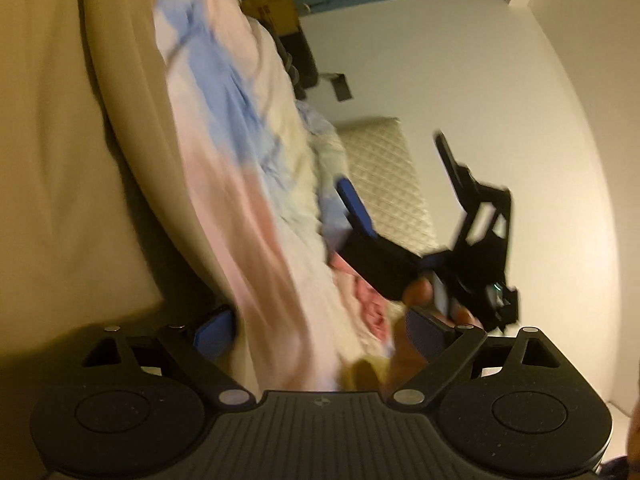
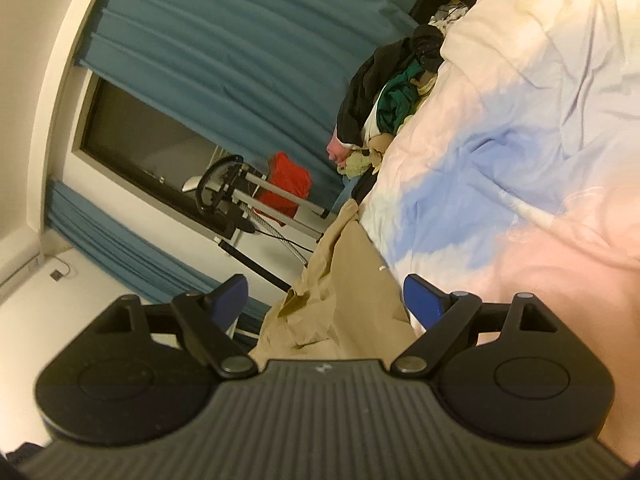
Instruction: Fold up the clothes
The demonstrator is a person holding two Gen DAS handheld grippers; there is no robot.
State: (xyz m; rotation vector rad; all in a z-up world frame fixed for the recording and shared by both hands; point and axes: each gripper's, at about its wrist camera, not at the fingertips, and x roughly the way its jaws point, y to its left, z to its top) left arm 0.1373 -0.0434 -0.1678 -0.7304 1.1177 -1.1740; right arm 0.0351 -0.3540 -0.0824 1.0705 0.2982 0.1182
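A pastel tie-dye garment [image 1: 240, 184], pink, blue and pale yellow, lies spread over the tan bed sheet [image 1: 48, 168]. My left gripper [image 1: 316, 330] is open, its blue pads wide apart with the garment's pink cloth running between them. In the left wrist view my right gripper [image 1: 396, 184] is seen from the side, open, one blue finger [image 1: 354, 204] at the garment's edge. In the right wrist view my right gripper [image 2: 326, 300] is open; tan sheet [image 2: 340, 300] lies between its pads and the garment [image 2: 500, 140] spreads to the right.
A pile of dark, green and light clothes [image 2: 384, 96] lies at the bed's far end. A quilted pillow [image 1: 388, 184] sits by the white wall. Blue curtains [image 2: 240, 40], a window, a metal stand [image 2: 272, 196] and a red object [image 2: 286, 188] are beyond the bed.
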